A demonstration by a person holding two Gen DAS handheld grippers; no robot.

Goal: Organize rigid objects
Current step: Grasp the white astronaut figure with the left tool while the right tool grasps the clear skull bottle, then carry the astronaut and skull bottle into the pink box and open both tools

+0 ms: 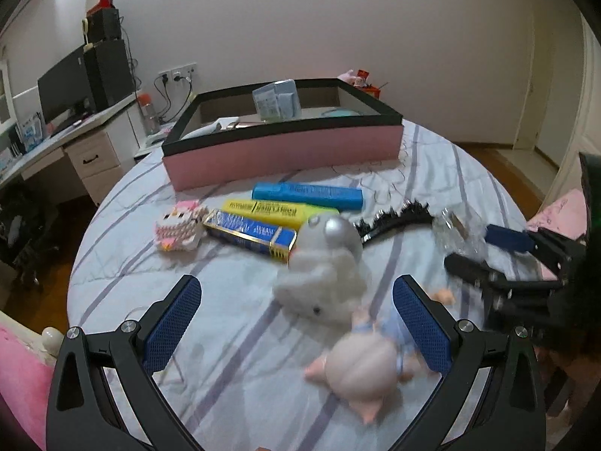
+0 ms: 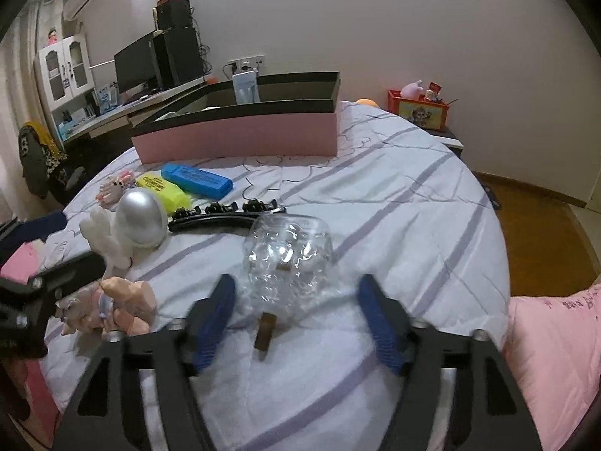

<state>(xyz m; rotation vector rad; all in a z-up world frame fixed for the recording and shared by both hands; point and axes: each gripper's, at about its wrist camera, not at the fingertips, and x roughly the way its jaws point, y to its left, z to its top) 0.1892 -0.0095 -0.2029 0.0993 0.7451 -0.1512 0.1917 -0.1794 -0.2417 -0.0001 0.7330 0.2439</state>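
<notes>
Fingers of the right gripper (image 2: 296, 323) stand spread, their blue pads either side of a clear crinkled plastic pack (image 2: 287, 259) without pressing it. The pack lies on the striped bedsheet (image 2: 394, 203), glossy and see-through, with a small brown piece inside and another brown piece just in front of it.

Left gripper (image 1: 296, 323) is spread too, over a pink pig doll (image 1: 360, 368) that lies between its pads, whether touched I cannot tell. Beside the pig lies a white plush (image 1: 323, 282) with a silver dome. Behind it lie a dark blue box (image 1: 249, 233) with gold trim, a yellow highlighter (image 1: 278, 210) and a blue highlighter (image 1: 308, 195), all side by side; their printing is too blurred to read. A pink-and-white brick figure (image 1: 178, 231) is at the left, a black hair clip (image 1: 394, 216) at the right. Farther back stands a pink tray (image 1: 281, 150) with a black rim.
</notes>
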